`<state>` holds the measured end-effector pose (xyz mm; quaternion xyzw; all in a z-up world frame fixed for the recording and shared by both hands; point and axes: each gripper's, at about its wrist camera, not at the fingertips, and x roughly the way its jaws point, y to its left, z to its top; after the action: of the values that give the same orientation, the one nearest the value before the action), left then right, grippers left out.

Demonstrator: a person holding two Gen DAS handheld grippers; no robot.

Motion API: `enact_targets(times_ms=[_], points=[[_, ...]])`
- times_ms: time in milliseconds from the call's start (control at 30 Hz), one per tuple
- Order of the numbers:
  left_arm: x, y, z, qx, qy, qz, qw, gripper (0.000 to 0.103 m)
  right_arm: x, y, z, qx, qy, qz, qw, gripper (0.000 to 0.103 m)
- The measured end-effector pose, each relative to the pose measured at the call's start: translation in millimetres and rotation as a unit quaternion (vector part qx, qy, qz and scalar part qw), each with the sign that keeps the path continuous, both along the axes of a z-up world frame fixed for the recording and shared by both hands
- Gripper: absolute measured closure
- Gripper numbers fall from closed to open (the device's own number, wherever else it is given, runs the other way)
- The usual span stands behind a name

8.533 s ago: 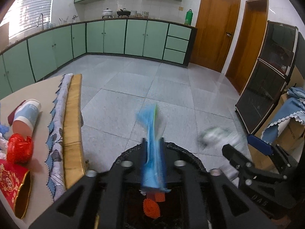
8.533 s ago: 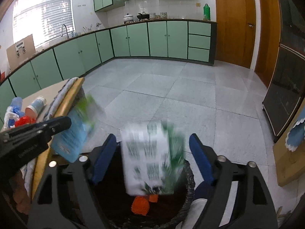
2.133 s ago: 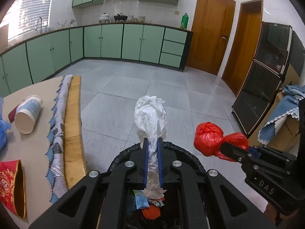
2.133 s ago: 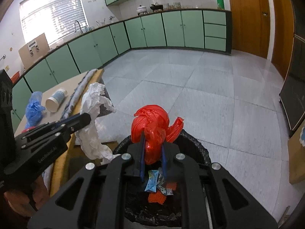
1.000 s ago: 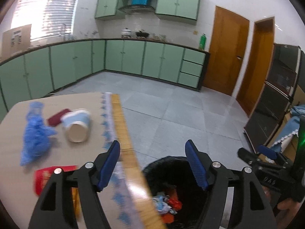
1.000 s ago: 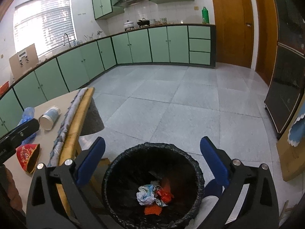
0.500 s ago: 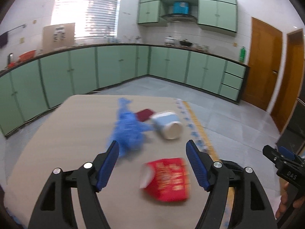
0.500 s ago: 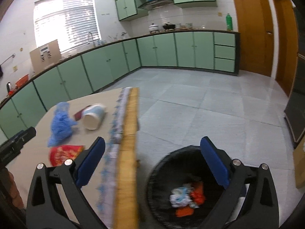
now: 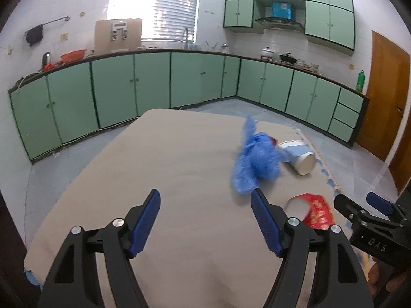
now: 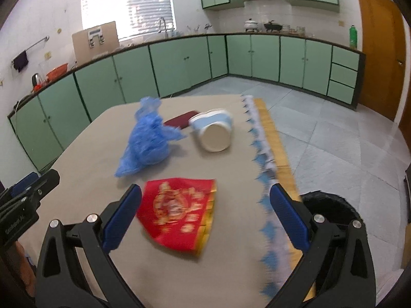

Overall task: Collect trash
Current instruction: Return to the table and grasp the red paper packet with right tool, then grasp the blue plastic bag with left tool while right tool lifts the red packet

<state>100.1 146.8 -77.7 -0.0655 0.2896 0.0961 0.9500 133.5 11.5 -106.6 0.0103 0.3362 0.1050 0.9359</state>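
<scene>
Left wrist view: left gripper gapes empty over bare table; trash sits at right — blue plastic bag, paper cup, red packet. "DAS" reads on the right gripper. Right wrist view: right gripper, jaws apart, frames the packet; table's scalloped edge runs down the right, black bin at lower right beyond it.

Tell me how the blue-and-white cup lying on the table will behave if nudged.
The cup lies on its side, so it will probably roll, likely curving since it tapers. It looks like paper: probably light and easily crushed. The table edge is near.
</scene>
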Motion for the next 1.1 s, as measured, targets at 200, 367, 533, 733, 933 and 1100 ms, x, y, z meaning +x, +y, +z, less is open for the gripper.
enact_targets(times_ms=[200, 367, 533, 733, 933, 1100], points=[[-3.7, 9.5, -7.7, 0.011, 0.004, 0.004, 0.9999, 0.031, 6.3, 23.8, -13.6, -0.019, 0.01, 0.0, 1.0, 0.006], [-1.6, 9.2, -8.7, 0.009, 0.002, 0.001, 1.0, 0.031, 17.8, 26.0, -27.9, -0.019, 0.034, -0.017, 0.999, 0.006], [0.7, 11.0, -11.5, 0.005, 0.005, -0.001, 1.0, 0.031, 28.8, 25.9, -36.0, -0.021, 0.048, -0.021, 0.998, 0.006], [1.7, 11.4, -14.2, 0.001, 0.008, 0.001, 1.0, 0.029, 34.1, 26.2, -44.7, -0.011, 0.07, -0.01, 0.997, 0.009], [3.7, 9.1, -15.8, -0.001, 0.012, -0.002, 0.9999, 0.029, 31.5, 23.1, -44.4, 0.016, 0.082, 0.023, 0.996, 0.032], [7.2, 4.3, -17.6, -0.004, 0.016, -0.006, 0.9998, 0.029, 26.6, 18.9, -40.7, 0.024, 0.084, 0.043, 0.995, 0.043]])
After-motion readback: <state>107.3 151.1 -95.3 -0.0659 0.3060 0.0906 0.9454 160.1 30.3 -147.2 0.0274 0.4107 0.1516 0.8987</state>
